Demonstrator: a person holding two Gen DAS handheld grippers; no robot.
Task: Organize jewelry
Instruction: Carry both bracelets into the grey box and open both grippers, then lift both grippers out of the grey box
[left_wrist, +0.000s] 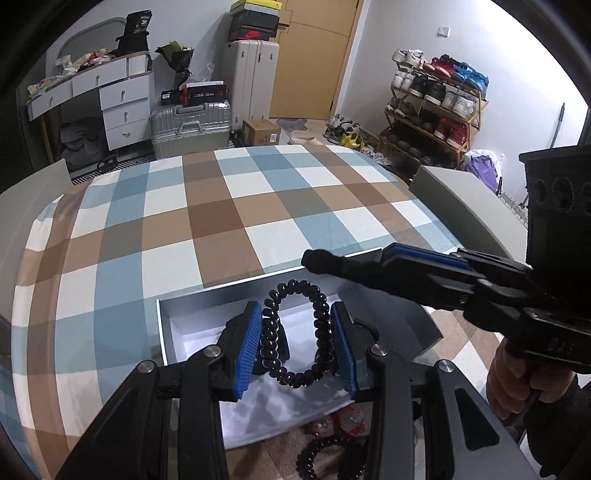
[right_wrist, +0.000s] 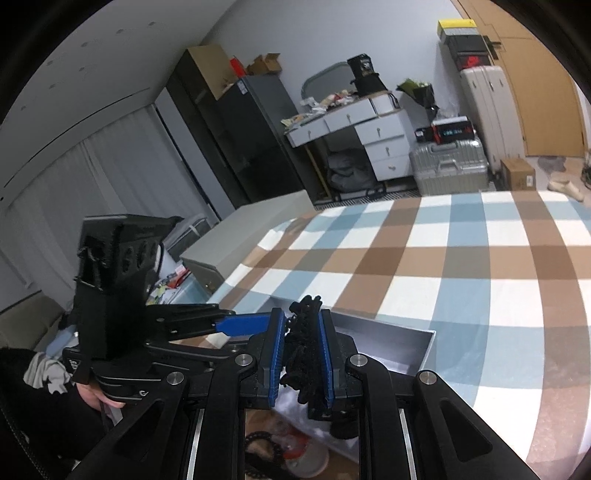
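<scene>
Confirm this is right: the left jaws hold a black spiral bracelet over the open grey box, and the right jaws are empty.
Not quite. The right gripper isn't empty: the right wrist view shows its jaws shut on a black beaded strand. The rest holds: the left gripper grips the black spiral bracelet over the open grey box.

Beyond the tongs, a silver ribbed metal suitcase (left_wrist: 191, 127) is seen beside a white drawer unit (left_wrist: 123, 107); a wooden shoe rack (left_wrist: 434, 110) is placed far right.
</scene>
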